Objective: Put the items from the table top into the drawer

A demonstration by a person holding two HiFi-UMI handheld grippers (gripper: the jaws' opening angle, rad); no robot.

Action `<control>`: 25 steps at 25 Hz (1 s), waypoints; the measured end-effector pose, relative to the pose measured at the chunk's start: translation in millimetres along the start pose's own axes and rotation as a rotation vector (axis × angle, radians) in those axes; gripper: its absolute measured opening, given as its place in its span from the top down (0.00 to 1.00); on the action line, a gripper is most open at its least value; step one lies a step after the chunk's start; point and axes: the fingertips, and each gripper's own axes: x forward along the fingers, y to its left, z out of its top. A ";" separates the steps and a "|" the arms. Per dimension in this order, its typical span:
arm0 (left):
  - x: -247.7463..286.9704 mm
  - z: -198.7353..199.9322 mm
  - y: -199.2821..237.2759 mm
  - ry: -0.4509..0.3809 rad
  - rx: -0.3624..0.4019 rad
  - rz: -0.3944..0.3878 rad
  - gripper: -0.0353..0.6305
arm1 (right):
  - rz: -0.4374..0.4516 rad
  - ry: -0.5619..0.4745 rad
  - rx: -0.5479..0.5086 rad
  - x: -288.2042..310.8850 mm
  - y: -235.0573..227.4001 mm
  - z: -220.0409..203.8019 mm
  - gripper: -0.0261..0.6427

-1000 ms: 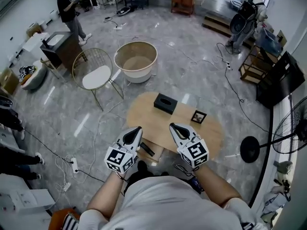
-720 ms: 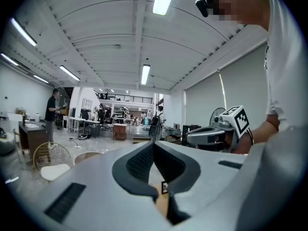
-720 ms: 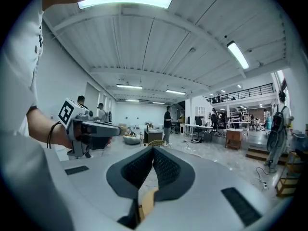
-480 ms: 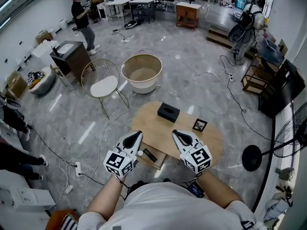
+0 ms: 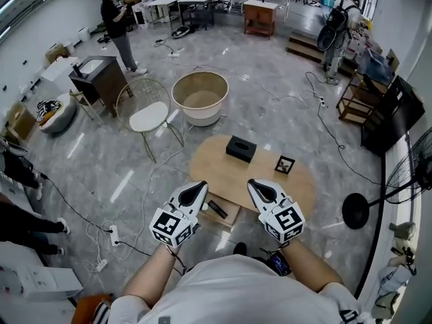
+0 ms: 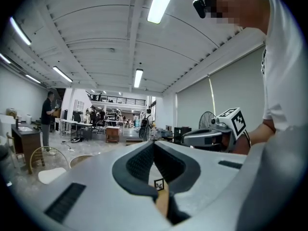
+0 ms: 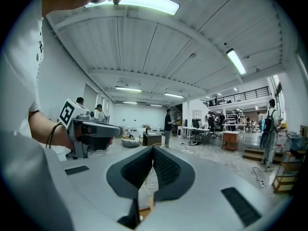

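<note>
The white plastic left gripper (image 5: 197, 190), clenched on nothing, hovers level near the open pale-wood drawer (image 5: 229, 217), which has a slim black bar (image 5: 217, 208) inside. Farther off, a matte black rectangular box (image 5: 241, 148) rests on the oval wooden table top (image 5: 304, 187). The white right gripper (image 5: 258, 189) is closed and empty too, seemingly between picks. A small black square frame (image 5: 284, 165) lies far right.
</note>
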 end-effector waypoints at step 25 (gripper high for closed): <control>-202.4 -7.6 2.6 -0.025 0.006 -0.050 0.93 | -0.123 -0.038 0.014 -17.7 197.4 16.5 0.92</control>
